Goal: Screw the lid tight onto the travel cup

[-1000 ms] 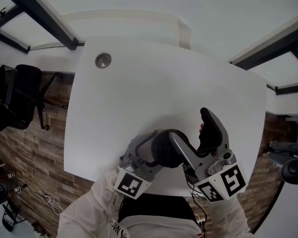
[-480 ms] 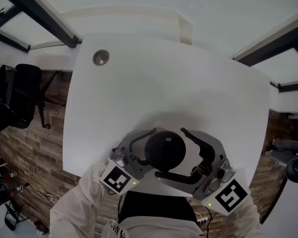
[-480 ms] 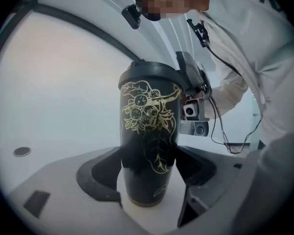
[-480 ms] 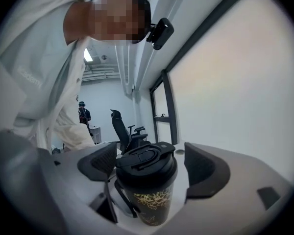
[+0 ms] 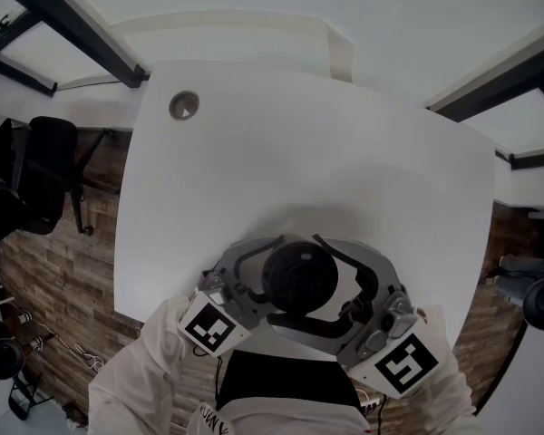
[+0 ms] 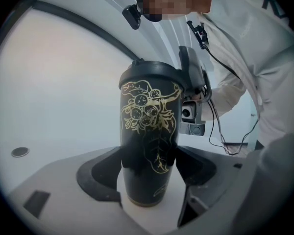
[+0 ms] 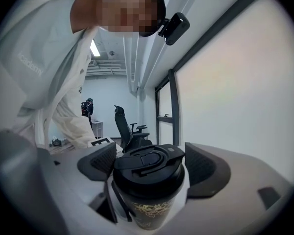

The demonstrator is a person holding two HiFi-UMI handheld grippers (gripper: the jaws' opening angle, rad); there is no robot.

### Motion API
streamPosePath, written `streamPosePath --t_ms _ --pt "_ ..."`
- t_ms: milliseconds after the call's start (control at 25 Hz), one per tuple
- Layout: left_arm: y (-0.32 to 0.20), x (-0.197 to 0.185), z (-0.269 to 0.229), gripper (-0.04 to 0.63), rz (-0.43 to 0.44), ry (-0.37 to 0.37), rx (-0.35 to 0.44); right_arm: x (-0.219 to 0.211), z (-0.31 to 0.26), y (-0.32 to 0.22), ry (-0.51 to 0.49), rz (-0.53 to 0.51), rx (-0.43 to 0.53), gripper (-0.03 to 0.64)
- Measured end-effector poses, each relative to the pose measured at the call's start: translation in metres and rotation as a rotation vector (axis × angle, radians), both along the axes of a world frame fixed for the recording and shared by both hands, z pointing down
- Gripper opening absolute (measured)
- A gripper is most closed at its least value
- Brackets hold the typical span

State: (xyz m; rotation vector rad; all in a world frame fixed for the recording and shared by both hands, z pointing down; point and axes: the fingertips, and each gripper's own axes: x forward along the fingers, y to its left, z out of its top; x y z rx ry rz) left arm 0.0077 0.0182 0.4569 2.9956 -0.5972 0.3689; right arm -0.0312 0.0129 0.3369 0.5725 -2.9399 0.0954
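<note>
The left gripper (image 6: pixel 148 174) holds the cup (image 6: pixel 149 131) low down. Its two jaws press on the cup, one on each side, just above the bottom. The cup is black with gold drawings on it. It stands up straight on the white table (image 5: pixel 299 152), right between the jaws. The lid (image 7: pixel 147 156) is black and sits on top of the cup, high above the left gripper's jaws. The right gripper (image 7: pixel 149 164) is up at the lid. One jaw is on each side of the lid, and they are so close that they look like they are squeezing it. Below these jaws you can see the top part of the cup with a bit of gold. From above, the two grippers come at the cup from two sides, the left one from the left and the right one from the right, and the round lid shows in the middle between them. Far past the left gripper, near the table's back corner, there is a small round hole (image 5: pixel 184 105).
</note>
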Motion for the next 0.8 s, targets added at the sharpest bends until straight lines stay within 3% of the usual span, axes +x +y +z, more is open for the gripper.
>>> streamPosePath --t_ms 200,360,520,800 --pt "0.0 0.001 0.0 0.348 -0.003 0.002 0.002 0.0 0.001 0.0 -0.027 -0.018 -0.012 0.419" --pt "0.0 0.0 0.002 0.348 -0.033 0.001 -0.003 -0.001 0.001 -0.004 -0.057 0.036 -0.018 0.419" --pt "-0.002 0.001 0.003 0.348 -0.12 0.013 -0.005 0.004 -0.001 -0.011 -0.078 0.18 -0.021 0.419" --pt "-0.006 0.005 0.005 0.348 -0.369 0.015 -0.001 0.016 0.0 -0.022 -0.074 0.505 -0.016 0.419"
